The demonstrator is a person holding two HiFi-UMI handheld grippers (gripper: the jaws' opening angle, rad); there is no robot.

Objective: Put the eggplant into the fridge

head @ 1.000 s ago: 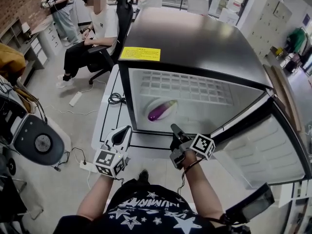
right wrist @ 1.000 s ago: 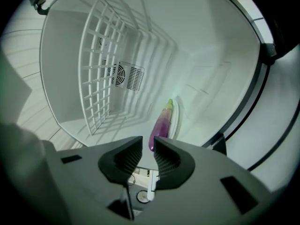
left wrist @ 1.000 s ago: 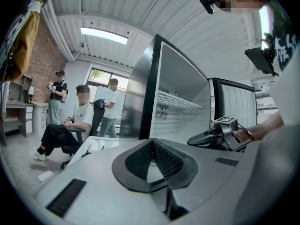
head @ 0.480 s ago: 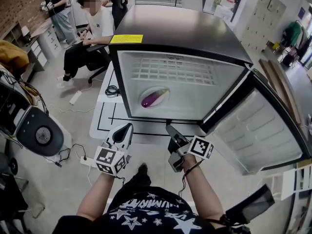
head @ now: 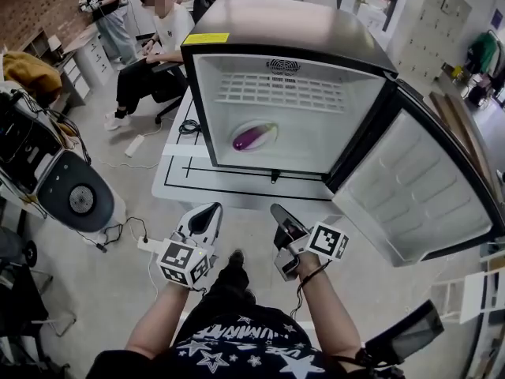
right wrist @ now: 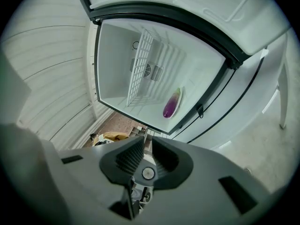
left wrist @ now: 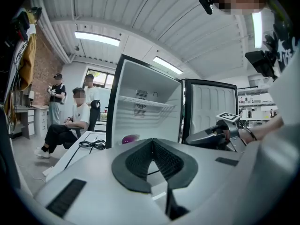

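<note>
A purple eggplant (head: 252, 137) lies on a white plate (head: 246, 128) on the floor of the open fridge (head: 284, 22). It also shows in the left gripper view as the eggplant (left wrist: 127, 138) and in the right gripper view as the eggplant (right wrist: 171, 103). The fridge door (head: 418, 188) is swung wide to the right. My left gripper (head: 211, 209) (left wrist: 152, 142) and right gripper (head: 278, 209) (right wrist: 146, 142) are held close to my body, well short of the fridge. Both are shut with nothing in them.
The fridge stands on a white table (head: 181, 180) with a coiled cable (head: 189, 126). A wire shelf (head: 284, 93) spans its upper part. A seated person (head: 154, 61) and a standing person (head: 102, 6) are at the back left. A dark machine (head: 71, 196) sits left.
The fridge now looks farther off and sits higher in the head view, and more of the door shows. Both grippers stay shut near my body. The eggplant has not moved.
</note>
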